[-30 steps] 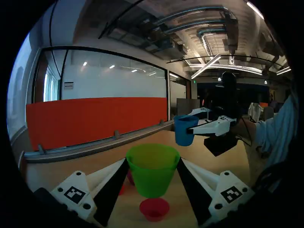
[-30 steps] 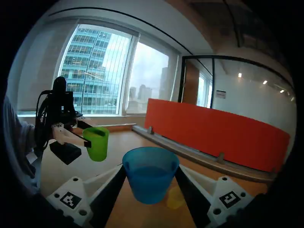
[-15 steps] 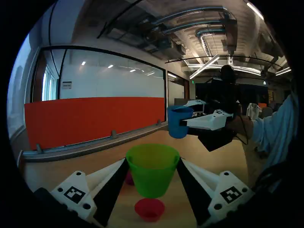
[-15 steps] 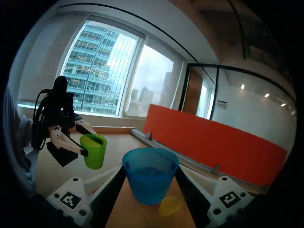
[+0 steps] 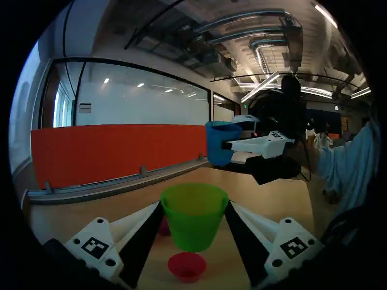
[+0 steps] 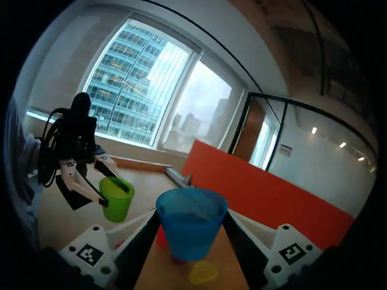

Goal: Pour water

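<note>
Blue cup (image 6: 192, 227) is up off the counter (image 6: 63, 220), pinched between the right tongs (image 6: 191, 217), both fingers pressing its sides. In the right gripper view, water (image 6: 191, 218) shows as a darker band through its wall.

Over in the left gripper view, the left tongs (image 5: 193, 208) are clamped on the green cup (image 5: 194, 217), one finger on each side, mouth up. The blue cup (image 5: 220, 143) hangs beyond and above that green rim, a little to the right, about upright; the two cups are apart. A pale blue sleeve (image 5: 348, 164) runs in from the right edge.

Clutter on the counter: a small red cup (image 5: 186, 266) sits just below the green cup, and a pink thing (image 5: 164, 226) peeks out behind the left finger, mostly hidden, so I can't tell what it is. From the right gripper view, a yellow cup (image 6: 203, 272) lies under the blue cup, with a red cup partly hidden behind the blue one's left side.

An orange panel (image 5: 116, 150) lines the counter's far edge. The left gripper view adds ceiling pipes (image 5: 242, 24) and office lights; the right gripper view has the big window (image 6: 140, 106) with towers outside.
</note>
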